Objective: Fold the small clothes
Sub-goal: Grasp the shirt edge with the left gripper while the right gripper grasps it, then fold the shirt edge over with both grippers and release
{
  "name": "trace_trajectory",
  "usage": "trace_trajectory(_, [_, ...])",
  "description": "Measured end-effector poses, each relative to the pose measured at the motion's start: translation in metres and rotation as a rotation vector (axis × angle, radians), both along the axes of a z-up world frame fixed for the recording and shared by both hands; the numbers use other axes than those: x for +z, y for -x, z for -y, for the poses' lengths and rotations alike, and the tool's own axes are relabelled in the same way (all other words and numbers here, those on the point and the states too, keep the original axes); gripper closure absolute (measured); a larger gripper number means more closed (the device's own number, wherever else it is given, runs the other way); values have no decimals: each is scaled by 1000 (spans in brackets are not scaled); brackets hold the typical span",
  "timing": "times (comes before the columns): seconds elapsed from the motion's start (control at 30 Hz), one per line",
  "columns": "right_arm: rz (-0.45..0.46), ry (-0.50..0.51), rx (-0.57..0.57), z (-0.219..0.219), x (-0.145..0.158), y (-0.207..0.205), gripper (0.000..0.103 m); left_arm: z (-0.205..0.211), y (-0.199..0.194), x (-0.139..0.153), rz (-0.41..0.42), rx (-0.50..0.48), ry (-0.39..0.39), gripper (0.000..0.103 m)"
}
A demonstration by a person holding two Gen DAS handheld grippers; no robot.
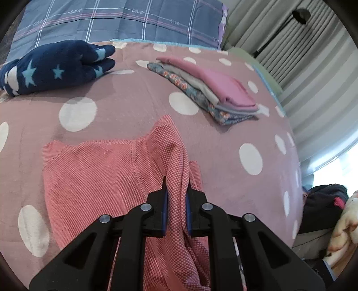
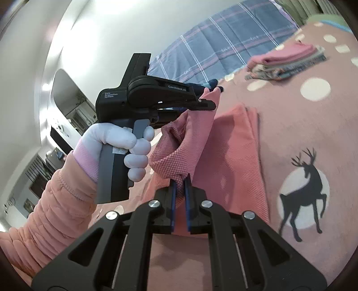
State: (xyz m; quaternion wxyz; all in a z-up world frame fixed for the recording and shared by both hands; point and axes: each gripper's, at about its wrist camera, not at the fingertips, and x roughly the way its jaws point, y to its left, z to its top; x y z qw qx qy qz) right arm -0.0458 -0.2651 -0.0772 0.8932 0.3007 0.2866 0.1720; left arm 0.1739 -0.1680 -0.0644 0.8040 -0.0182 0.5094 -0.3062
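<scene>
A coral-pink knit garment [image 1: 94,174] lies partly spread on the polka-dot bedspread [image 1: 138,94]. My left gripper [image 1: 176,185] is shut on a bunched edge of the garment, which hangs down between its blue pads. In the right wrist view my right gripper [image 2: 180,179] is shut on another corner of the same garment [image 2: 223,152]. The left gripper [image 2: 204,105] shows there too, held by a gloved hand [image 2: 125,141], pinching the cloth higher up. The fabric stretches between the two grips, lifted off the bed.
A stack of folded clothes [image 1: 208,89] sits at the far right of the bed, seen also as the stack [image 2: 288,62]. A navy star-patterned plush item [image 1: 53,67] lies far left. A plaid blue pillow [image 1: 125,20] is behind. A deer print [image 2: 306,185] marks the bedspread.
</scene>
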Motion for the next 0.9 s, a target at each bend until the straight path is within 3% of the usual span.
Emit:
trace_trajectory(0.33, [-54,-71,-19,21,-23,-2,96,36,4,-15,64,-21,-140,89])
trace_trajectory(0.43, [-90,-95,-12,24,-32,-1,91,41,9,-7,84,-43,-103,81])
trace_trajectory(0.57, [-142,-144,2,33,-45,1,83,36,32,34,229,-76,-70,61])
trace_trajectory(0.63, [-153,-154,7,36,-47,3,73,27,52,53,322,-98,-86,57])
trace_trajectory(0.7, [-149,-161,15,37,-47,4,67,19,71,62,381,-122,-102,43])
trace_trajectory(0.73, [-150,-162,22,37,-46,4,63,13,82,63,407,-134,-114,41])
trace_trajectory(0.9, [-163,-148,39,36,-46,1,56,-28,138,43,476,-162,-233,31])
